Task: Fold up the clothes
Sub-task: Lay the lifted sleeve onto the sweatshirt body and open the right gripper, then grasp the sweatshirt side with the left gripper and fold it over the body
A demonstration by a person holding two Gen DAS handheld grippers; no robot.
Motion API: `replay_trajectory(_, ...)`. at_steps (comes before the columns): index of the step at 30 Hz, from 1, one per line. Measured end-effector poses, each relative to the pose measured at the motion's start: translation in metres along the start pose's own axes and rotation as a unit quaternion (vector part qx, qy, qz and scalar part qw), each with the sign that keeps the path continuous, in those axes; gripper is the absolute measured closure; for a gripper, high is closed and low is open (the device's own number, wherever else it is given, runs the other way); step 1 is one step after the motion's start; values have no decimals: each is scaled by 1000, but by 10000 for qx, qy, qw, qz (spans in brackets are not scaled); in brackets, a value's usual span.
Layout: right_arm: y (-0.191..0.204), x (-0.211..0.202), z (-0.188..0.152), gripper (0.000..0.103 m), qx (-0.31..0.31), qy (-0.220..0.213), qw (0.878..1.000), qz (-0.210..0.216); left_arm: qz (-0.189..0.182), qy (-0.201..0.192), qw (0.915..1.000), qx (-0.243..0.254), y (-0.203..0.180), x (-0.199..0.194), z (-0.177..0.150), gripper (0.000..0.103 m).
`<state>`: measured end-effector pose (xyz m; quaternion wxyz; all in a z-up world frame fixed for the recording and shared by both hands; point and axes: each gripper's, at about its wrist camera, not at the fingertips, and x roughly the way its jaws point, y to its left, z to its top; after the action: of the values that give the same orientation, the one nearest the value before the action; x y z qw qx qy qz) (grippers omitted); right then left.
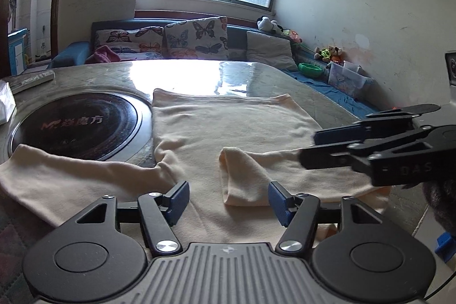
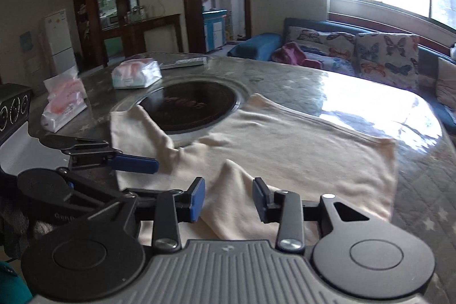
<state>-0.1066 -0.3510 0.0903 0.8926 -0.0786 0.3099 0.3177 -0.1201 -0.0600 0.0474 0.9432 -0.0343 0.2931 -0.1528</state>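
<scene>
A cream long-sleeved top [image 1: 228, 118] lies flat on the stone table [image 1: 114, 73], hem toward the window. One sleeve [image 1: 57, 170] stretches left over the edge of the round hob. The other sleeve [image 1: 250, 175] is folded in across the body, cuff up. My left gripper [image 1: 228, 198] stands open just above the top's near part, nothing between its pads. In the right wrist view my right gripper [image 2: 229, 195] is open too, the folded sleeve [image 2: 228, 184] lying loose between its pads. From the left wrist view the right gripper [image 1: 310, 147] reaches in from the right.
A black round hob [image 2: 193, 107] is set into the table, partly under the top. Two tissue packs [image 2: 136, 73] and a flat box [image 1: 31, 80] lie at the far left. A sofa with butterfly cushions [image 1: 196, 39] runs behind the table.
</scene>
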Motion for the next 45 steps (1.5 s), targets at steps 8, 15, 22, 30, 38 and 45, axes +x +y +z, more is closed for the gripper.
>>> replay_trajectory(8, -36, -40, -53, 34, 17, 230, 9933, -1132, 29, 231, 9996, 160, -11, 24, 2, 51)
replay_trajectory(15, -49, -49, -80, 27, 196, 281, 9903, -1346, 146, 340, 9986, 365, -21, 33, 0, 86)
replay_trajectory(22, -48, -42, -85, 22, 262, 112, 9909, -1317, -2, 22, 9974, 720, -35, 18, 38, 99)
replay_trajectory(30, -48, -38, -83, 19, 358, -208, 9890, -1421, -591, -581, 9868, 1388, -88, 3, 120, 99)
replay_trajectory(38, -46, -44, -85, 14, 473, -484, 9894, -1284, -884, -913, 9722, 1966, -140, 1, 166, 99)
replay_trajectory(45, -57, -44, -90, 14, 548, -368, 9821, -1765, -836, -957, 9724, 1957, -139, -4, 162, 99)
